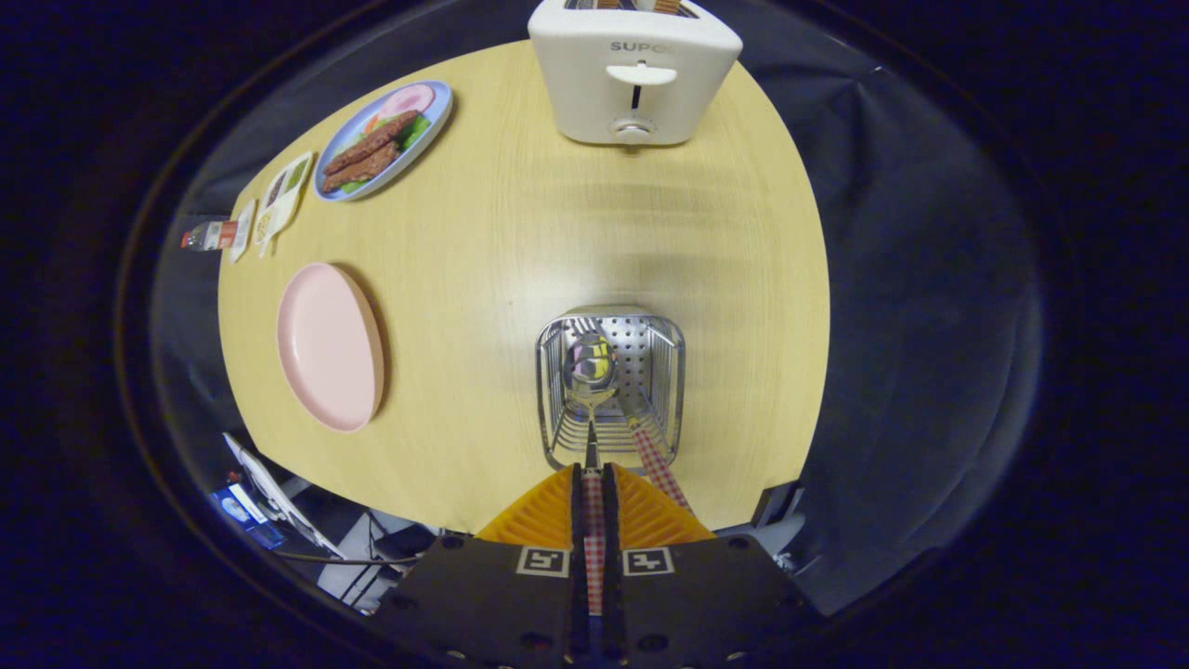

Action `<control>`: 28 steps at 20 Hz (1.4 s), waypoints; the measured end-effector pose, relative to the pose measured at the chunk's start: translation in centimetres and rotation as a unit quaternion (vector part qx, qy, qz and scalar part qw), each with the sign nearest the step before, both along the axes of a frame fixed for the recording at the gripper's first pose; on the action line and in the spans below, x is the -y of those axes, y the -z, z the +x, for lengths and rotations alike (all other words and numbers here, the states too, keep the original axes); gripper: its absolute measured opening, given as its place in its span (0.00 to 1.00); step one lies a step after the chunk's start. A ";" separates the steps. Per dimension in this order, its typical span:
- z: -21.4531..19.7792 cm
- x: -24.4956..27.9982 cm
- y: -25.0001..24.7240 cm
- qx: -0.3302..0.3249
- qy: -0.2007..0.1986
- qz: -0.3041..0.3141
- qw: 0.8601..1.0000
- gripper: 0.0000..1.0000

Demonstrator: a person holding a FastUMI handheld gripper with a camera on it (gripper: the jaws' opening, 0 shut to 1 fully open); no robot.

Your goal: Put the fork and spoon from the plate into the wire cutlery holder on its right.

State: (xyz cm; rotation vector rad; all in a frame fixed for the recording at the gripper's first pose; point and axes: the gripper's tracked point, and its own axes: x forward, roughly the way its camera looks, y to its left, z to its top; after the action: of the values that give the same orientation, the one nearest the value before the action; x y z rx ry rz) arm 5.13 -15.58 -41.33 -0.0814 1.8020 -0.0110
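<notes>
The pink plate was seen bare. The fork was already stood in the wire cutlery holder. The spoon was pinched by its handle in the gripper, bowl lowered inside the holder; release was judged left.

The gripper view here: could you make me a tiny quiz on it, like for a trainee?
1. True or false: the pink plate still has cutlery on it.
2. What is the gripper holding? A) a checked-handle spoon B) a knife C) nothing
3. What leans inside the wire cutlery holder, beside the spoon?

Key:
1. False; the plate is bare.
2. A; both fingers press its handle, the bowl down in the holder.
3. The fork, its checked handle slanting out toward the fingers.
</notes>
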 end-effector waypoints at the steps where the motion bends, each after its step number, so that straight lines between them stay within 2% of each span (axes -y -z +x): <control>1: 0.3 0.2 0.0 0.003 -0.001 -0.005 1.000 0.06; 7: 0.7 -0.4 -0.2 0.019 -0.005 0.001 1.000 0.10; 9: 0.9 -1.0 -0.7 0.039 0.000 0.007 0.999 0.20; 13: 1.5 -2.6 -2.6 0.100 0.009 0.016 0.995 0.34; 16: 1.6 -4.6 -4.8 0.149 0.008 0.025 0.989 0.59; 19: 1.6 -7.0 -7.0 0.199 0.006 0.035 0.979 0.80; 22: 1.9 -9.1 -9.5 0.268 0.002 0.028 0.963 0.98; 25: 2.1 -11.5 -13.2 0.353 -0.002 0.018 0.935 0.98; 28: 1.9 -14.2 -17.9 0.443 -0.011 0.011 0.896 0.98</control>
State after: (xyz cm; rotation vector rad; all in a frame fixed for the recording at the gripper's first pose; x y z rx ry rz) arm 6.99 -1.37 -23.42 -0.0650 0.8829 -0.0103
